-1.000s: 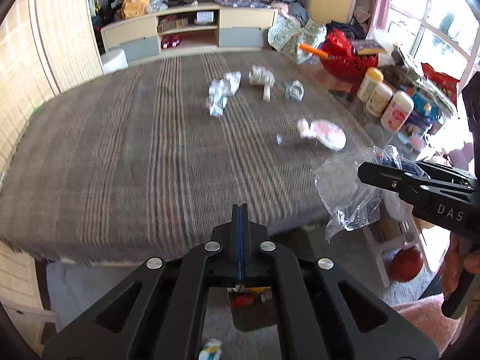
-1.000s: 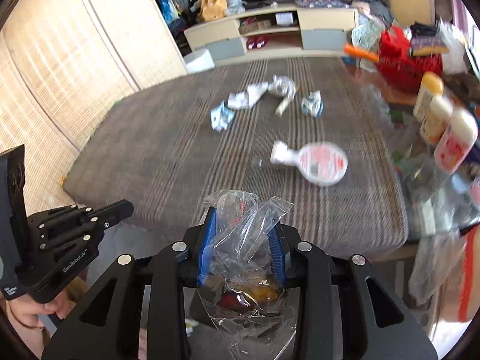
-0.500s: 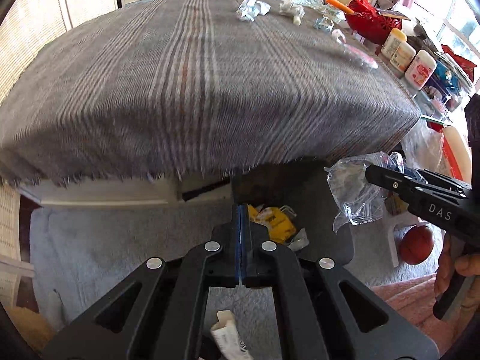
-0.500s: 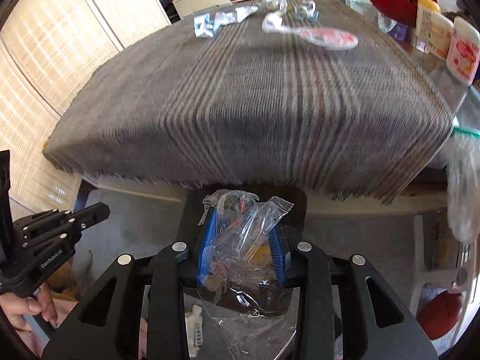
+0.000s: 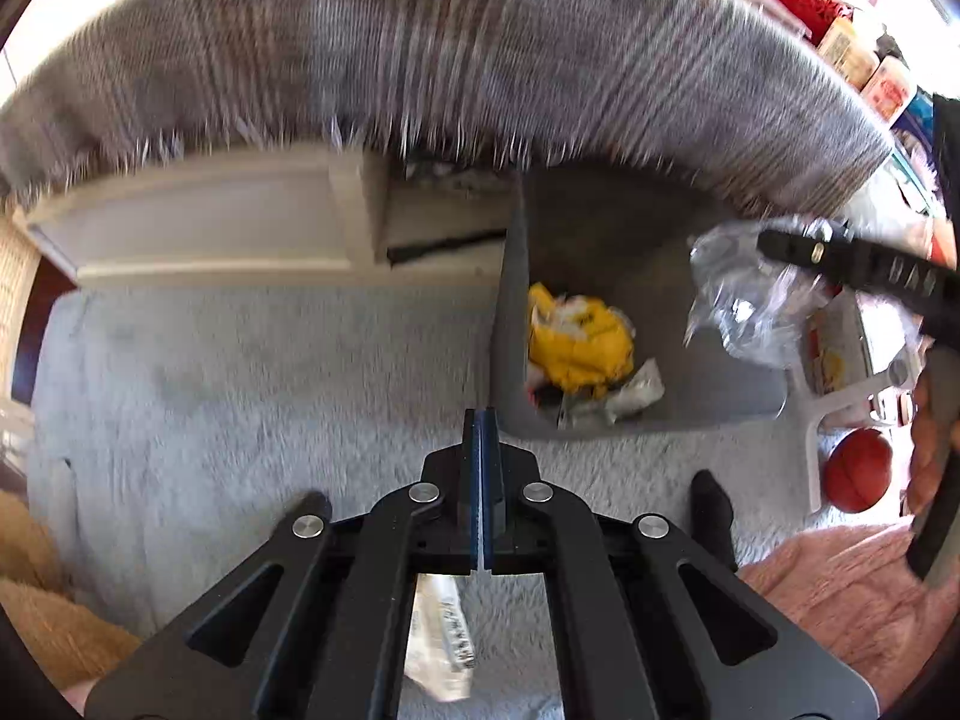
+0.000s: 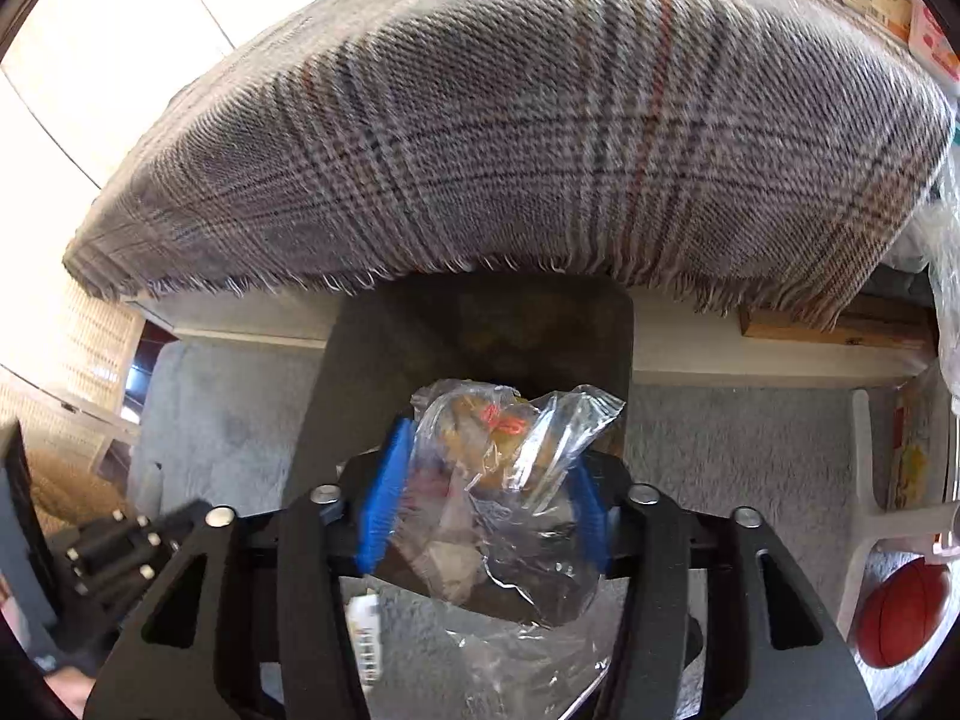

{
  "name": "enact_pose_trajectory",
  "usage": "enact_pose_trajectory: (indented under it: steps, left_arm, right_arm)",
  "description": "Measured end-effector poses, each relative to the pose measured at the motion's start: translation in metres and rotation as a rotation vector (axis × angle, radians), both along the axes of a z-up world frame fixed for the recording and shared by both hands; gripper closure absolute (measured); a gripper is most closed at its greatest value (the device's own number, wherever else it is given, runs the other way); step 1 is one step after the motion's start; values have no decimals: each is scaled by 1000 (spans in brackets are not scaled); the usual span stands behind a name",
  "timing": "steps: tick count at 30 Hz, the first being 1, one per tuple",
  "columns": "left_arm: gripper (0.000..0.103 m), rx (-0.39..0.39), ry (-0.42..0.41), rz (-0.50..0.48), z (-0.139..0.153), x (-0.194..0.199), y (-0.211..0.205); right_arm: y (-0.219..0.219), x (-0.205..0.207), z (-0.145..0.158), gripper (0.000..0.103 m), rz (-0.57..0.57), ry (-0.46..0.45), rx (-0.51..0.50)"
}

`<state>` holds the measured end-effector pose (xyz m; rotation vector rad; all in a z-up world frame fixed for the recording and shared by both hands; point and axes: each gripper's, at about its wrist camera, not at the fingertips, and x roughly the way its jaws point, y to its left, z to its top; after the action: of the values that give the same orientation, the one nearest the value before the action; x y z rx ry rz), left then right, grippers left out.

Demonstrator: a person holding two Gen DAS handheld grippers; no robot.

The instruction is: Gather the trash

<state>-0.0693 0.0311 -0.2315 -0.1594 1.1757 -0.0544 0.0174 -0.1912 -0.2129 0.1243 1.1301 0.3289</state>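
A crumpled clear plastic bag (image 6: 504,480) sits between the blue pads of my right gripper (image 6: 486,504), whose jaws are opening; the pads stand spread and the bag hangs loosely between them. It is over a grey bin (image 6: 360,360) on the carpet. In the left wrist view the same bag (image 5: 738,300) hangs at the right gripper (image 5: 840,258) above the bin (image 5: 600,228), which holds a yellow wrapper (image 5: 576,342) and other scraps. My left gripper (image 5: 483,420) is shut on nothing, just left of the bin. A white wrapper (image 5: 441,630) lies on the carpet beneath it.
The table's plaid cloth (image 6: 510,138) overhangs the bin's far side. An orange ball (image 5: 855,477) and white stool legs (image 5: 840,402) stand right of the bin. A dark-socked foot (image 5: 711,504) and a pink garment (image 5: 840,600) are nearby. Grey carpet (image 5: 240,390) spreads to the left.
Both grippers have dropped from over the tabletop to the bin below its edge. The right jaws have spread apart around the plastic bag. The left jaws stayed shut.
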Motion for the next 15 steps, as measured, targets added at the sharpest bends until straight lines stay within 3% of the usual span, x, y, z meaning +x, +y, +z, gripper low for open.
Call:
enact_pose_trajectory:
  steps: [3,4,5,8,13,15]
  left_arm:
    - [85,20,0,24,-15,-13,-3]
    - [76,23,-3,30,-19,-17,-3]
    - [71,31,-10,36,-23,-22,-4]
    - [60,49,-11,40,-39,-34,-7]
    - [42,10,66,113,-79,-55,-1]
    - [37,41,93,128,-95,-64,1]
  right_arm:
    - [-4,0,-8,40,-10,18,6]
    - [-6,0,-8,35,-14,19,9]
    - [-7,0,-8,23,-15,17,10]
    - [-10,-1,-5,8,-21,3,17]
    - [-10,3,4,6,-29,-8,43]
    - [-9,3,7,6,-28,-13,54]
